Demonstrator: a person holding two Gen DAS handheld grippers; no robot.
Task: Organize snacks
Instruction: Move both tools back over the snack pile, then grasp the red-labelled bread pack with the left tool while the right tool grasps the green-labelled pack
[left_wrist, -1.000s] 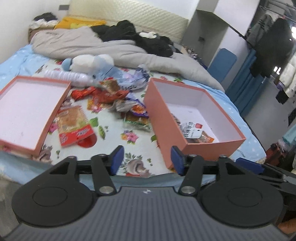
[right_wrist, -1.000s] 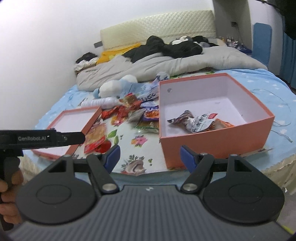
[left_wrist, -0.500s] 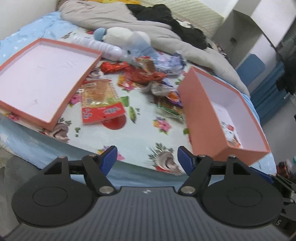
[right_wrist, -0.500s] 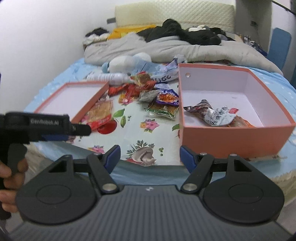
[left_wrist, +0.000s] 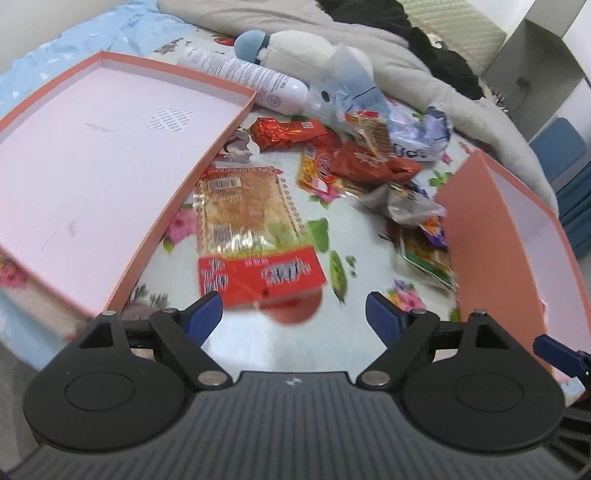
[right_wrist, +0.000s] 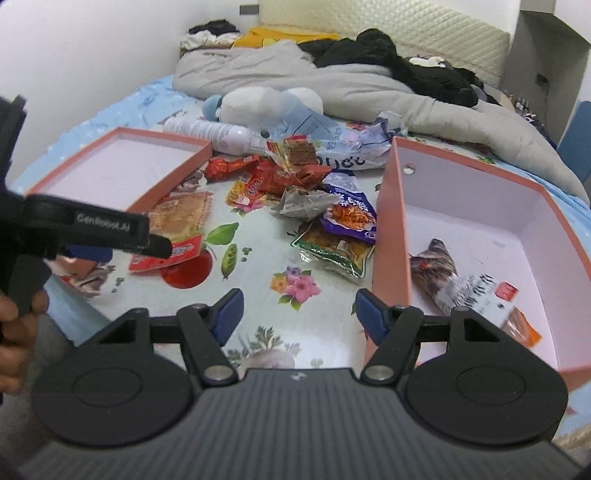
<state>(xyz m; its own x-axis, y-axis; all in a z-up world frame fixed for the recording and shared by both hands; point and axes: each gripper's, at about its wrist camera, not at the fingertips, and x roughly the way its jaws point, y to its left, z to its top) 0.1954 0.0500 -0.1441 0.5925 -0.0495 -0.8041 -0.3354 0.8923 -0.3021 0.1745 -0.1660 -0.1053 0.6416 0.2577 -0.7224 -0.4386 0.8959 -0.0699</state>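
Box lid: we see it at far left on the bed, open side up, nothing inside.
Left tool: our jaws are opening, nothing between them; they hang over the near edge of the cracker packet, which lies just beside the lid.
Snack pile: we count several red, purple and green wrappers heaped between lid and box, near a white bottle and a plush toy.
Right tool: our jaws are closing on empty air above the flowered sheet.
Pink box: at right, upright, with 2 snack packets inside that we can make out.
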